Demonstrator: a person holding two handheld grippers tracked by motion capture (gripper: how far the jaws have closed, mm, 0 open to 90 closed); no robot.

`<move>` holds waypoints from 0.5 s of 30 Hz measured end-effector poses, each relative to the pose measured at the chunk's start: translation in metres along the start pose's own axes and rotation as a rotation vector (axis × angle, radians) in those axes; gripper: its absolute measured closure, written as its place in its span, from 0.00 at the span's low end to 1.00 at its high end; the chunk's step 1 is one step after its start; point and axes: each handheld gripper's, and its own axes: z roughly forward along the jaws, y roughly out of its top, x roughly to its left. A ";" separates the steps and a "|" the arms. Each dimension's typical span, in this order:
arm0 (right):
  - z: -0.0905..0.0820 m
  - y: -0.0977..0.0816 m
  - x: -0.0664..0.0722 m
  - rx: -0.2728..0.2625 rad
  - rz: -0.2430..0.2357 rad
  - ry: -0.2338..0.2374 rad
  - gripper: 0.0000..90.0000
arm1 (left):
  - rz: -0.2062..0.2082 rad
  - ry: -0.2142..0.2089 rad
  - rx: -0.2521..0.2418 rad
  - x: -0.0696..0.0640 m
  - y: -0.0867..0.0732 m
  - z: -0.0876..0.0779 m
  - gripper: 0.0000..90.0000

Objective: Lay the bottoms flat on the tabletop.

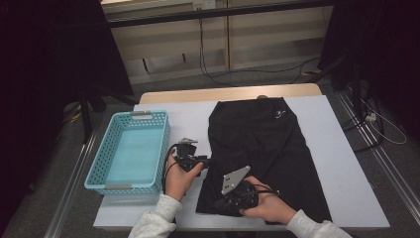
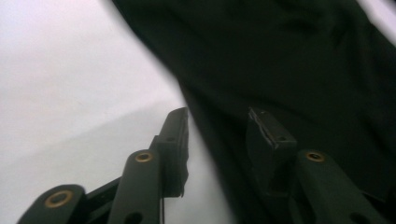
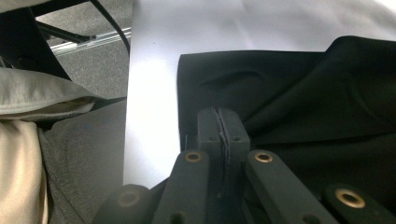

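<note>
Flat on the table, black garment [image 1: 262, 148], seemingly shorts, small white logo.

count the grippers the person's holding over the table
2. The left gripper is at the left edge of the black garment, beside the blue basket, jaws apart. The right gripper is at the garment's near left corner, jaws together.

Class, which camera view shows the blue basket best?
The high view: the blue basket sits whole at the table's left, beside the black garment. The two gripper views face the garment and the white table top instead.
</note>
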 end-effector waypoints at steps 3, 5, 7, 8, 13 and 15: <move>0.000 0.000 0.000 -0.003 0.002 0.000 0.99 | 0.019 0.023 0.009 -0.001 0.001 0.003 0.81; 0.000 -0.001 0.000 0.000 0.011 0.003 0.99 | 0.001 0.017 0.019 -0.001 0.002 0.005 0.95; 0.000 -0.001 0.000 0.002 0.009 0.002 0.99 | -0.014 0.010 0.018 0.000 0.002 0.005 1.00; 0.000 -0.001 0.001 0.000 0.007 0.003 0.99 | -0.036 0.001 0.005 0.001 0.003 0.002 1.00; -0.002 -0.001 0.001 -0.006 0.008 -0.001 0.94 | -0.092 0.002 -0.038 0.012 0.006 -0.015 1.00; -0.002 -0.001 0.000 -0.016 0.018 -0.022 0.80 | -0.106 0.009 -0.038 0.016 0.006 -0.016 1.00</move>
